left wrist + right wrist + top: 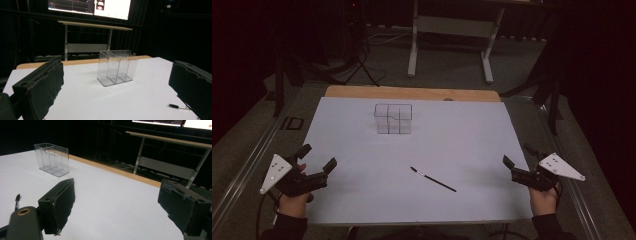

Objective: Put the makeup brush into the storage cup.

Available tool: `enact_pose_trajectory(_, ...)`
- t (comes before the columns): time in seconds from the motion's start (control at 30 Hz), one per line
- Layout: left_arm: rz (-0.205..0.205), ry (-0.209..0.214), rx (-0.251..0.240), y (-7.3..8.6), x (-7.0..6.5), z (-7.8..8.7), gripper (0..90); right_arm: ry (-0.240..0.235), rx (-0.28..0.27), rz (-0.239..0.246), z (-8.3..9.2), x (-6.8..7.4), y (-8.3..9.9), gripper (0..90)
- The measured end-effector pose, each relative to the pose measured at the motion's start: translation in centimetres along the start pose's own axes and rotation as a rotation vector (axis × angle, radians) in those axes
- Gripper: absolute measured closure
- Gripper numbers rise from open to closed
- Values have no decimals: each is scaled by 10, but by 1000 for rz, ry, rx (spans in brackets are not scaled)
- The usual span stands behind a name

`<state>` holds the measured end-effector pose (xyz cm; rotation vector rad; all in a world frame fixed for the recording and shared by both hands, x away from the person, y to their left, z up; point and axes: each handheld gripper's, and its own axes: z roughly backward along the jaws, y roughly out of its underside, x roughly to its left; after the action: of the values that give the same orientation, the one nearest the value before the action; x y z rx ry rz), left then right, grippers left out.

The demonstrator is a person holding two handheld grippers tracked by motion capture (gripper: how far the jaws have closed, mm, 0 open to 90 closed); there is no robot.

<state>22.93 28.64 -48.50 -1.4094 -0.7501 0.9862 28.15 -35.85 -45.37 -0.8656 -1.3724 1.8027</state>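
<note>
1. Left gripper (318, 157) is resting at the tabletop's (362, 200) near left corner, jaws standing wide apart, gripping nothing.
2. Right gripper (518, 155) is sitting at the near right edge, jaws likewise spread and empty.
3. Pen (433, 179) is lying flat near the front edge, slightly right of centre, well apart from both grippers.
4. Clear organizer (393, 118) is standing upright toward the far edge, its compartments looking empty.
5. Judgement: work is not yet starting; picking up the pen and putting it in the organizer both seem left to do.
</note>
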Motion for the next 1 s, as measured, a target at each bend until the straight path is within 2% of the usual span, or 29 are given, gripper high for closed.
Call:
enact_pose_trajectory(0.07,8,3,-7,-1,0,0,2,10,14,-2,1,-1,0,141)
enact_pose_trajectory(0.13,20,28,-21,-1,0,0,2,-8,17,-46,1,-3,0,141)
enact_pose_trajectory(0.2,16,39,-23,-2,-2,-1,2,-13,22,-58,1,-3,-1,141)
enact_pose_trajectory(0.37,1,54,-12,-3,-5,-4,2,-10,22,-43,3,-4,-4,136)
enact_pose_trajectory(0.6,0,48,-11,-5,-5,-4,2,-49,52,-16,3,-3,-11,130)
enact_pose_trajectory(0.7,3,44,-16,-6,-5,-3,2,-64,53,-41,1,-2,-22,132)
enact_pose_trajectory(0.77,3,43,-15,-6,-5,-3,2,-101,31,-61,-1,-1,-36,133)
enact_pose_trajectory(0.83,3,44,-15,-7,-5,-3,2,-111,27,-65,-2,-1,-41,133)
enact_pose_trajectory(0.87,1,47,-18,-7,-5,-3,2,-132,18,-62,-5,0,-50,132)
enact_pose_trajectory(1.0,0,48,-18,-8,-5,-2,2,-180,17,-50,-15,3,-65,133)
